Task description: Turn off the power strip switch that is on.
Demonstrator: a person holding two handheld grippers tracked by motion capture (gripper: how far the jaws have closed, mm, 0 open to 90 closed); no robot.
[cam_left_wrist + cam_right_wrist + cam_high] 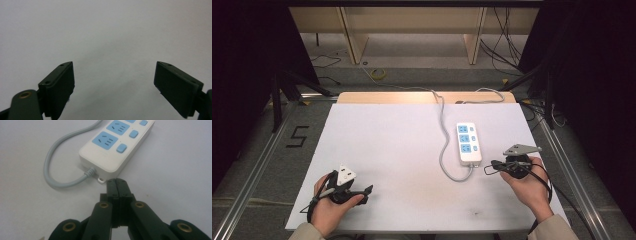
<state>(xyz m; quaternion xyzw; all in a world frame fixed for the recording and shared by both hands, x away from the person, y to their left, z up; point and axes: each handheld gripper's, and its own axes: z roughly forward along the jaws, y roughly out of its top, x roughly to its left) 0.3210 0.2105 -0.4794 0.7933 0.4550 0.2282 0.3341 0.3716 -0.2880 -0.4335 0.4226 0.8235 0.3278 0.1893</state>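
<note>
1. Right tongs (488, 166) seen from above: pressed together, empty, just beside the near end of the power strip (468, 143), which lies right of centre on the table (377, 150). Left tongs (368, 192) resting well apart from it.
2. Left gripper view: spread wide over bare table; best kept parked.
3. Right gripper view: tips shut, almost at the strip's cable (53, 173) end; should be opened before approaching squarely.

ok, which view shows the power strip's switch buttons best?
The right gripper view: the power strip is close, its blue buttons sharp beside the sockets. The high view shows the whole strip small, buttons barely visible. The left gripper view faces bare table.
</note>
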